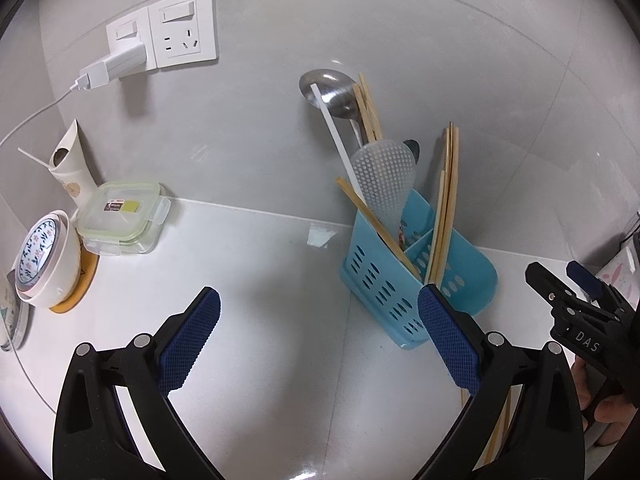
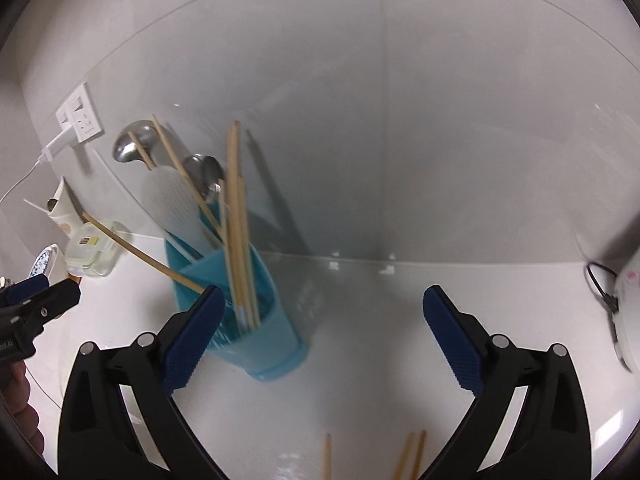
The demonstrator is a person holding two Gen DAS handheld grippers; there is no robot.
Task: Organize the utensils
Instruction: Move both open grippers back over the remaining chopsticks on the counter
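Observation:
A blue slotted utensil holder point(image 1: 416, 276) stands on the white counter against the wall. It holds a steel ladle point(image 1: 332, 92), a clear dotted rice paddle point(image 1: 384, 180) and several wooden chopsticks point(image 1: 448, 200). My left gripper point(image 1: 320, 340) is open and empty, in front of the holder and a little to its left. My right gripper point(image 2: 324, 336) is open and empty, just right of the holder point(image 2: 256, 316). Loose chopsticks point(image 2: 408, 456) lie on the counter below the right gripper. The right gripper also shows in the left wrist view point(image 1: 568, 280).
At the left stand a glass lidded box point(image 1: 120, 216), a floral bowl point(image 1: 44, 260) on a coaster, and a cream vase point(image 1: 70, 168). A wall socket point(image 1: 180, 32) holds a charger and cable. A white appliance point(image 2: 628, 304) sits at the far right.

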